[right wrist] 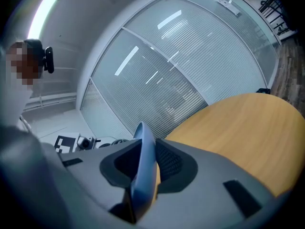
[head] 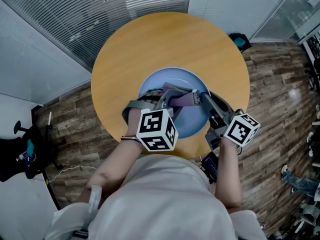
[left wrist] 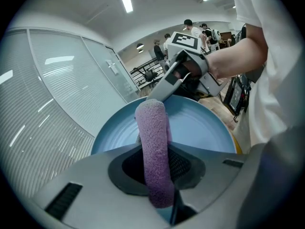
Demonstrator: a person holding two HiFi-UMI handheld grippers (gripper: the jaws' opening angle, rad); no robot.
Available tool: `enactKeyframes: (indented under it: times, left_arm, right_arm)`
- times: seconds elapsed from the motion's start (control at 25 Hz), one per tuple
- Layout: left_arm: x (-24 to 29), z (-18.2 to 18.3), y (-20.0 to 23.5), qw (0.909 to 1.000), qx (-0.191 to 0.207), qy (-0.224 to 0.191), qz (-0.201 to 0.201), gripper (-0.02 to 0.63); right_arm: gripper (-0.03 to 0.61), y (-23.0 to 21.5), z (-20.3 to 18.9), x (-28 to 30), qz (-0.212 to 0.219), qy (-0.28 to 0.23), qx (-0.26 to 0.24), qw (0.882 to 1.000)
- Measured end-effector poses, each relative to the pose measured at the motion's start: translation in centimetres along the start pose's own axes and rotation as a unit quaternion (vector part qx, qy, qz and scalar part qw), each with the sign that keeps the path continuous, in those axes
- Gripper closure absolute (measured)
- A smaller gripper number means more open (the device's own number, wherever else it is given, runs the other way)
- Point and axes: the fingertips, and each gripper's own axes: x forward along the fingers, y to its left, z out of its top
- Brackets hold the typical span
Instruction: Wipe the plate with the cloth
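- The left hand-held gripper (head: 171, 98) reaches in from 7 o'clock of the blue plate (head: 167, 79). Its jaws are clamped on a purple cloth (left wrist: 153, 142), which sticks out past them as a roll so its end can rub the dish.
- The right hand-held gripper (head: 206, 100) pinches the plate's rim at about 3 o'clock, its jaws only as far apart as the rim is thick, probably to steady the plate against the rubbing.
- The plate sits toward 6 o'clock on the round tabletop (head: 165, 39), within easy reach.

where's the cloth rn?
Head view, centre: the purple cloth is clamped in the left tongs, over the blue plate, whose right rim the right tongs grip.
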Motion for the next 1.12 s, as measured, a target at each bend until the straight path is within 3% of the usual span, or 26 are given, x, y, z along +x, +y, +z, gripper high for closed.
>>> enactKeyframes:
  times: [0.56,0.88,1.12]
  left_arm:
    - [-0.5,-0.7,2.8,0.9991,-0.009,0.002,0.041,0.535]
    - [-3.1,-0.6,5.8,0.9909,-0.066,-0.072,0.093,0.534]
    - [-5.6,-0.6,8.0,0.9733,-0.135,-0.145,0.117,0.535]
  right_arm:
    - [0.492,0.3,-1.0,0.4,0.001,0.024,-0.002,1.000]
    - [0.503,-0.2,-1.2,0.1,-0.008,0.021,0.004,1.000]
    - [0.502,-0.9,-1.6,0.1,-0.025,0.034,-0.007,0.999]
